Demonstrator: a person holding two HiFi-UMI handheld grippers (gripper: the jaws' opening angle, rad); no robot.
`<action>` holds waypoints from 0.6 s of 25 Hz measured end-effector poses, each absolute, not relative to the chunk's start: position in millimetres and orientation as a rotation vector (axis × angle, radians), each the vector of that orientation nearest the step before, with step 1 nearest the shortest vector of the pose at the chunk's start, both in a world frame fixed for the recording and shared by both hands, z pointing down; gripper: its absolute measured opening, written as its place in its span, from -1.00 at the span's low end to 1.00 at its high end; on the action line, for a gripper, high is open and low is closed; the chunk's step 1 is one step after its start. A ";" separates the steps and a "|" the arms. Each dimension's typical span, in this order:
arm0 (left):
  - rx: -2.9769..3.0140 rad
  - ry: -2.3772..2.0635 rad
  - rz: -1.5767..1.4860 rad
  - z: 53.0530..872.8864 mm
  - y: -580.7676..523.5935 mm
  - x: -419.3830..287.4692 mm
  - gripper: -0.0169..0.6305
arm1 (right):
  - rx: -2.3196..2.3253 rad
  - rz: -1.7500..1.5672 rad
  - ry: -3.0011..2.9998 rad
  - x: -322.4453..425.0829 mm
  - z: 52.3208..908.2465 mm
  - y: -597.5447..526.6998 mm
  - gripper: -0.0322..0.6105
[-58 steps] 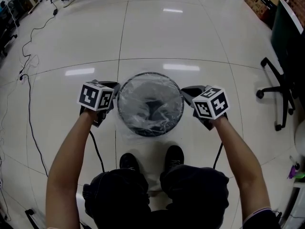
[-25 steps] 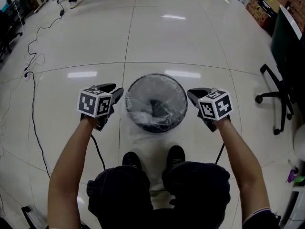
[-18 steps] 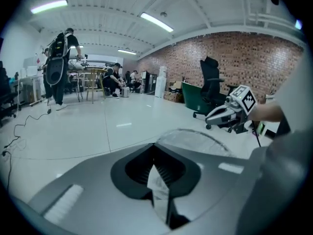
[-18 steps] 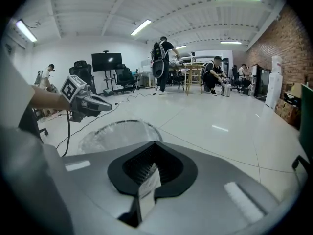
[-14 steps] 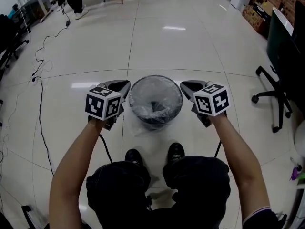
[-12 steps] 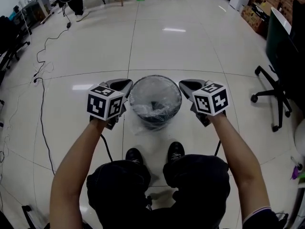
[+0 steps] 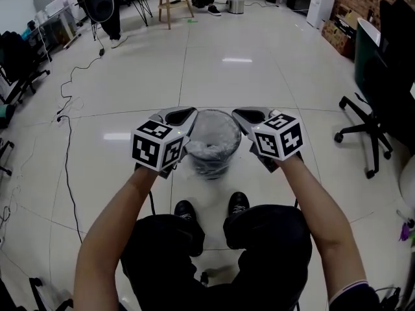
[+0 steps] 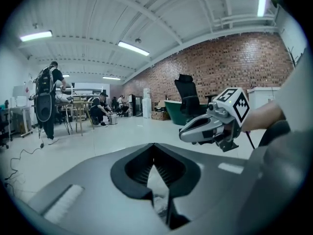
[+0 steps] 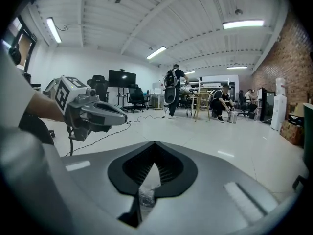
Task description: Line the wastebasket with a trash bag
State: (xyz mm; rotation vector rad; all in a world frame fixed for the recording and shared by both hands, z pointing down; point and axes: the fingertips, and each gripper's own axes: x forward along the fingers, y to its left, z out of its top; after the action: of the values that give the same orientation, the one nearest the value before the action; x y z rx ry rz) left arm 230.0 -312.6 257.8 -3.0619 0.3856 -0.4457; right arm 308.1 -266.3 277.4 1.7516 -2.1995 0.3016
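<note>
The round black wastebasket (image 7: 194, 164) stands on the tiled floor just ahead of my shoes. A clear trash bag (image 7: 211, 138) lies inside it and over its rim. My left gripper (image 7: 188, 113) hangs above the basket's left edge and my right gripper (image 7: 238, 113) above its right edge, both well off the floor. In the left gripper view the jaws (image 8: 154, 163) are shut, with only a pale patch of bag far below showing through the slot. The right gripper (image 9: 154, 161) is shut too, with nothing held. Each gripper view shows the other gripper (image 8: 183, 135) (image 9: 124, 117) opposite.
A black office chair (image 7: 363, 131) stands to the right. A cable (image 7: 65, 154) runs over the floor at the left. Stools, bags and people (image 7: 104, 2) are at the far end of the room, and boxes (image 7: 337, 34) line the brick wall.
Both grippers have risen from beside the basket's rim and drawn closer together above it. The view has lifted, so the basket looks smaller and more of the room shows.
</note>
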 end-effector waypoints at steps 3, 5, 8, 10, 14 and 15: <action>-3.040 0.395 -0.370 236.8 -292.3 227.6 -0.91 | 1.769 0.250 -2.207 297.9 256.6 -254.8 -0.89; -3.048 0.406 -0.317 226.4 -280.7 224.6 -0.91 | 1.795 0.212 -2.231 290.0 239.9 -248.7 -0.89; -3.071 0.441 -0.217 215.9 -266.7 216.5 -0.91 | 1.856 0.141 -2.263 276.2 217.6 -238.9 -0.89; -3.058 0.464 -0.163 213.3 -259.1 209.7 -0.91 | 1.891 0.098 -2.270 267.7 211.7 -230.9 -0.89; -3.018 0.481 -0.124 212.7 -249.3 199.7 -0.91 | 1.854 0.016 -2.229 253.3 221.6 -217.6 -0.89; -3.018 0.487 -0.120 212.1 -248.4 197.4 -0.91 | 1.846 0.008 -2.228 250.8 222.7 -215.6 -0.89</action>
State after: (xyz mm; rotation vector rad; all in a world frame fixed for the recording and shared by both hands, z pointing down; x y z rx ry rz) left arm 197.4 -248.4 212.1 -3.0181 0.4870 -0.1198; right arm 250.8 -215.6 222.7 1.8458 -2.2279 0.0085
